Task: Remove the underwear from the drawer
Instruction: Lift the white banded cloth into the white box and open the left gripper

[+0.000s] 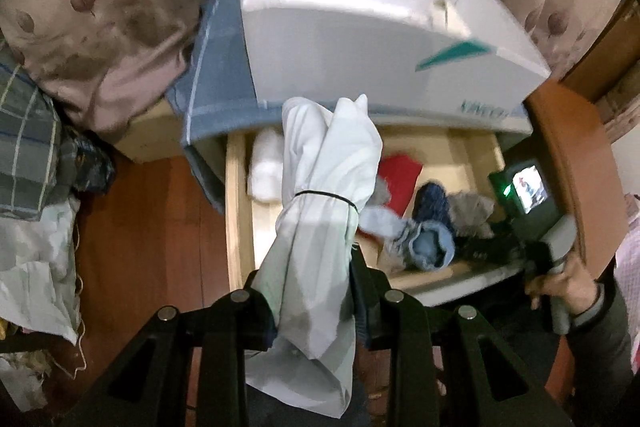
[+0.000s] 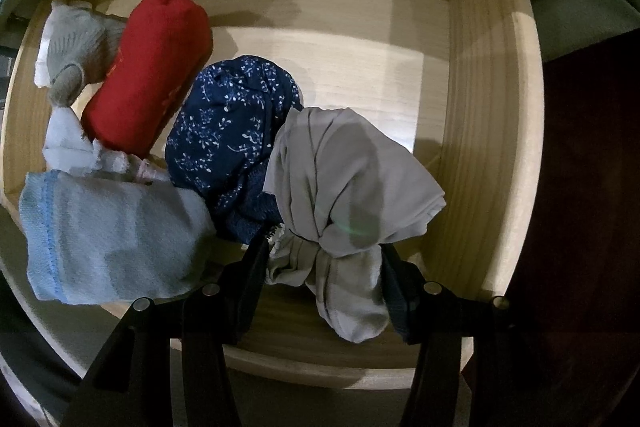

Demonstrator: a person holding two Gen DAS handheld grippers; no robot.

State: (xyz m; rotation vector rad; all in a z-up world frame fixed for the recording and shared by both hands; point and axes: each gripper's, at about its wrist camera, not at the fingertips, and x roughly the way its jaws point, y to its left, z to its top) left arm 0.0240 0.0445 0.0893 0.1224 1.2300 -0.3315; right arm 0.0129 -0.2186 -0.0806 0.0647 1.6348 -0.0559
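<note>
My left gripper (image 1: 308, 267) is shut on a pale white-blue rolled garment (image 1: 320, 187) tied with a black band, and holds it in the air above the open wooden drawer (image 1: 236, 207). In the right wrist view my right gripper (image 2: 324, 259) points down into the drawer (image 2: 480, 107). Its fingers press on both sides of a grey knotted underwear bundle (image 2: 344, 179). Beside that bundle lie a navy patterned roll (image 2: 236, 115), a red roll (image 2: 152, 71), a light blue cloth (image 2: 112, 235) and a small grey piece (image 2: 76, 39). A hand (image 1: 560, 279) holds the right gripper's body (image 1: 528, 211).
A white box (image 1: 360, 27) sits on a blue cloth (image 1: 216, 87) on top of the cabinet, behind the drawer. A white bundle (image 1: 264, 167) lies at the drawer's back left. A leaf-print pillow (image 1: 100, 27) and plaid bedding (image 1: 28, 139) lie to the left, above red-brown floor (image 1: 152, 247).
</note>
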